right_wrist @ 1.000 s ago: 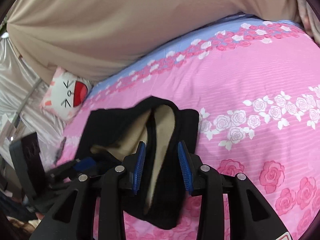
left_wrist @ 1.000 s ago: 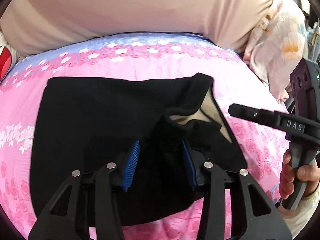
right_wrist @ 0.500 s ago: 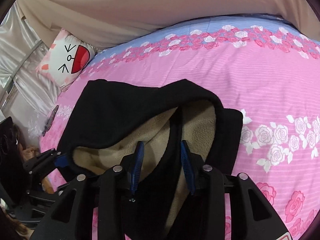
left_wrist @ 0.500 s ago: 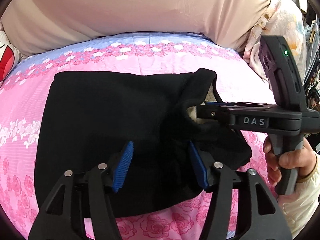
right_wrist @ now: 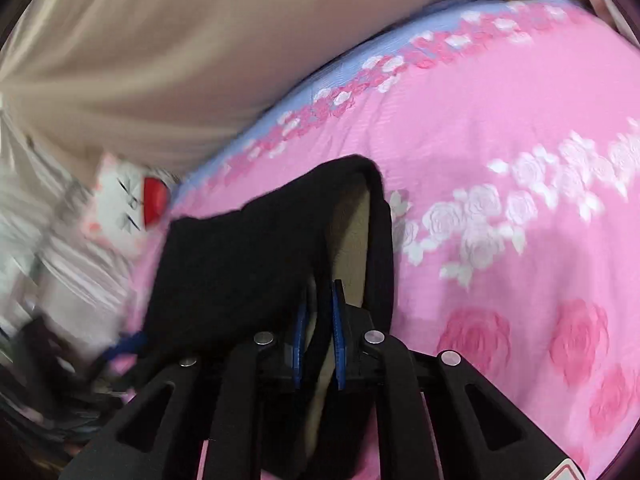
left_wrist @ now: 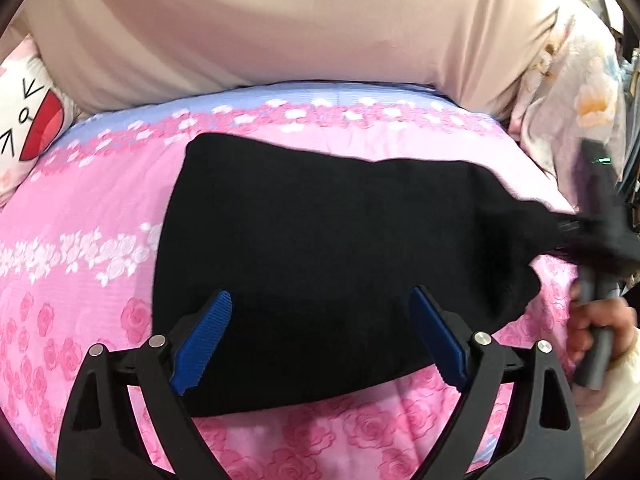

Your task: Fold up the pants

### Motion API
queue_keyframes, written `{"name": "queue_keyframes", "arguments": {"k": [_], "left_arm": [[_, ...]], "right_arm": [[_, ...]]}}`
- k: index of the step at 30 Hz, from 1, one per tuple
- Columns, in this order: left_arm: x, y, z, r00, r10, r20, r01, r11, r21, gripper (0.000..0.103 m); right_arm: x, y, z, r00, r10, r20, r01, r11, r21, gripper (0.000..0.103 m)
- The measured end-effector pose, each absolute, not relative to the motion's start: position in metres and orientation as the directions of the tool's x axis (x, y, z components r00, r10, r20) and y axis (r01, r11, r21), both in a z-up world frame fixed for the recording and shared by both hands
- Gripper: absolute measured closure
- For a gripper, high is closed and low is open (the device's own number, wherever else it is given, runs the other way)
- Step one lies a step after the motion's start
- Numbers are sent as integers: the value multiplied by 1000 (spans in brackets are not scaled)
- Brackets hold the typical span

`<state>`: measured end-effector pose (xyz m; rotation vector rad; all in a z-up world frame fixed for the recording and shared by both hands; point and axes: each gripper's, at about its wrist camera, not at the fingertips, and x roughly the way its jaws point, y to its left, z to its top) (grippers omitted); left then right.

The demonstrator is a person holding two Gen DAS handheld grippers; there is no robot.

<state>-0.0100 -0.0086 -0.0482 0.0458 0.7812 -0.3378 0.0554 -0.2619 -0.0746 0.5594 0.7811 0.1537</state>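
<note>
Black pants (left_wrist: 320,232) with a beige fleece lining (right_wrist: 352,240) lie folded on the pink rose bedspread (left_wrist: 80,248). My left gripper (left_wrist: 320,294) hovers over their near edge. Its jaws are opening wide, and the blue pads (left_wrist: 204,336) stand clear of the cloth. My right gripper (right_wrist: 320,296) is closing, and its pads pinch a black fold at the pants' open end. In the left wrist view that gripper (left_wrist: 592,236) is a blur at the right, pulling a corner of the pants taut, with a person's hand (left_wrist: 596,332) on its handle.
A white cat-face pillow (left_wrist: 28,120) (right_wrist: 128,204) lies at the bed's left end. A beige drape (left_wrist: 300,32) hangs behind the bed. A pale floral quilt (left_wrist: 580,92) is bunched at the right. The bedspread's lilac border (right_wrist: 360,76) runs along the far edge.
My left jaws spread wide and drew back off the fabric. My right jaws narrowed onto the fold and moved rightward in the left wrist view, where the beige lining no longer shows.
</note>
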Motion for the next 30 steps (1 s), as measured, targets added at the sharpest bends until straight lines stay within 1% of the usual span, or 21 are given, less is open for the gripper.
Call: {"name": "queue_keyframes", "arguments": {"k": [1,2,4,6,7,8,9,10,11,12,13,14,16,17,19,20,22,24,25,29,30], "left_arm": [[-10,-4,-46,664,-279,-694,307,948,-88,15],[-9,5,-44,675,-263,-689,280,956,-90,15],[-7,21,-41,696,-225,-682,225,970,-91,14],[-2,39,-42,706,-181,-685,168,982,-88,11],[1,44,-44,702,-158,-695,143,987,-80,11],[6,49,-50,691,-120,-713,110,992,-60,11],[8,51,-54,682,-98,-725,92,995,-48,11],[13,52,-59,670,-82,-738,82,996,-36,11],[13,54,-63,661,-81,-746,82,996,-35,10],[14,56,-66,651,-89,-754,85,995,-44,10],[13,58,-67,642,-101,-760,93,994,-54,9],[12,59,-68,635,-104,-765,96,994,-55,9],[9,58,-67,649,-78,-757,95,995,-21,7],[8,56,-68,656,-58,-753,90,996,1,6],[8,53,-69,661,-47,-749,86,996,14,6],[8,52,-70,660,-50,-750,85,996,8,6],[8,51,-70,655,-54,-753,83,997,0,6],[7,52,-69,653,-55,-756,82,997,-2,6],[6,52,-69,652,-55,-757,84,996,0,6],[2,58,-67,648,-64,-759,90,996,-7,6],[0,61,-66,647,-73,-759,90,996,-19,6]], "right_arm": [[44,-261,-61,742,278,-610,81,866,493,85],[29,-260,-44,772,257,-581,75,871,485,85],[7,-249,-19,802,305,-514,2,859,512,85],[-1,-228,-5,793,349,-499,-66,864,500,85],[-1,-213,-4,775,370,-512,-97,870,483,85],[4,-197,-12,749,374,-547,-107,883,458,85],[11,-187,-26,720,352,-597,-88,901,425,88],[16,-186,-40,703,313,-639,-53,919,391,95],[24,-198,-67,676,215,-705,56,939,339,95],[22,-209,-78,678,209,-705,101,923,371,103],[15,-222,-82,701,268,-661,118,870,478,103],[4,-230,-74,732,255,-632,162,836,525,103],[-6,-219,-55,758,177,-628,154,887,436,91],[-8,-208,-47,755,169,-634,127,910,394,91],[-6,-195,-49,732,215,-646,76,917,391,91],[0,-192,-58,709,199,-677,83,929,360,92],[6,-198,-78,672,163,-722,129,935,331,103],[-2,-203,-80,688,202,-697,131,910,393,103],[-4,-204,-78,688,204,-696,132,908,397,103],[-4,-194,-71,682,167,-712,123,933,337,103],[-7,-193,-67,688,167,-706,121,933,338,101]]}}
